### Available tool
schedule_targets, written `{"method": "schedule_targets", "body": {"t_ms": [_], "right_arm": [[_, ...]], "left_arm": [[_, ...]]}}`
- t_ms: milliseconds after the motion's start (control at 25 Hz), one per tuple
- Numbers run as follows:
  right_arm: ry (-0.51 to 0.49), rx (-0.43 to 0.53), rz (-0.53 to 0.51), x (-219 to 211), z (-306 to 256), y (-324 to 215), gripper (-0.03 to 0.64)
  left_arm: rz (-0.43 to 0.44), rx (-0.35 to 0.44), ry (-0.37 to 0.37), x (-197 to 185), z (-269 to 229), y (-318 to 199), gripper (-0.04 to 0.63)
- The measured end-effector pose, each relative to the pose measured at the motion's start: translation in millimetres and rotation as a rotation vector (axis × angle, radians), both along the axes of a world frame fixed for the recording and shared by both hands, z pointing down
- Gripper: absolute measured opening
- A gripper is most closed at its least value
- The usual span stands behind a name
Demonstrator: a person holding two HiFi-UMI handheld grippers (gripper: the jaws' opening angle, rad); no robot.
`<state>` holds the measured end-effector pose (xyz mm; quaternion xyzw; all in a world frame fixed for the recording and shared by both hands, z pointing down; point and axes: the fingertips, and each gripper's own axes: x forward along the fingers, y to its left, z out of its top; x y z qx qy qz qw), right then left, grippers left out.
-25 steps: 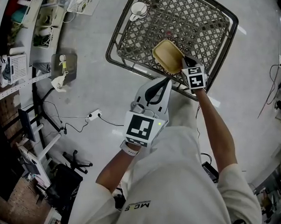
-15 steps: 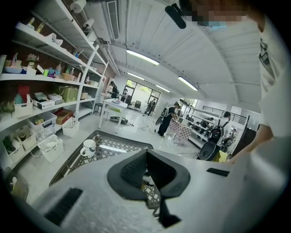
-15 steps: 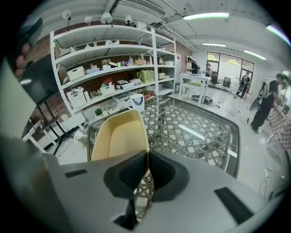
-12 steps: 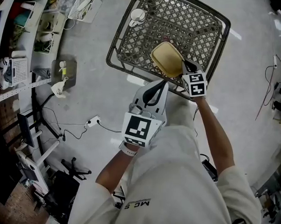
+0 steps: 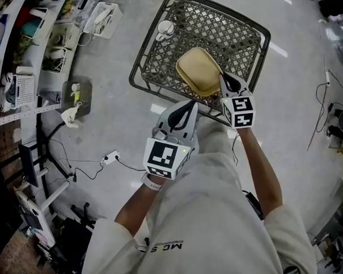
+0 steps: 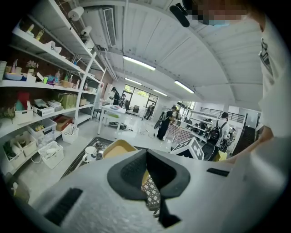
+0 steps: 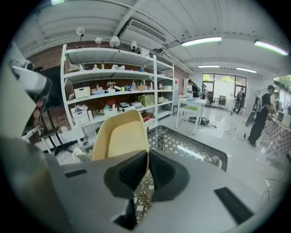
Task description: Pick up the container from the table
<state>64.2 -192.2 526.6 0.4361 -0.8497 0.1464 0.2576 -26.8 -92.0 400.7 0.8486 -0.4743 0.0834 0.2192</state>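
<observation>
A tan, rounded-rectangular container (image 5: 198, 71) hangs tilted above the lattice-top table (image 5: 235, 31). My right gripper (image 5: 223, 80) is shut on its near rim; in the right gripper view the container (image 7: 119, 139) stands up from the jaws, its rim pinched between the dark pads (image 7: 132, 172). My left gripper (image 5: 188, 107) hovers just below and left of the container, near the table's front edge, jaws shut with nothing between them. In the left gripper view the container (image 6: 119, 148) shows beyond the closed left gripper (image 6: 146, 169).
A white mug (image 5: 165, 29) stands at the table's far left corner. Shelving with bins (image 5: 21, 66) lines the left side. A power strip and cable (image 5: 109, 159) lie on the grey floor. Several people stand far off in the room.
The right gripper has lifted the container higher off the table and tilted it more upright. The left gripper has shifted slightly left, staying shut.
</observation>
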Motion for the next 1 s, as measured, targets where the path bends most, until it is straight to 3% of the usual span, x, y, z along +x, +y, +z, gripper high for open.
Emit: {"method": "schedule_targets", "body": {"t_ms": [400, 1000], "right_arm": [[-0.029, 0.147, 0.013, 5, -89, 18, 0.029], [-0.202, 0.317, 0.150, 42, -206, 42, 0.029]], "left_arm": [[-0.025, 0.071, 0.002, -10, -27, 9, 0.020], [-0.070, 0.142, 0.026, -25, -62, 10, 0.020]]}}
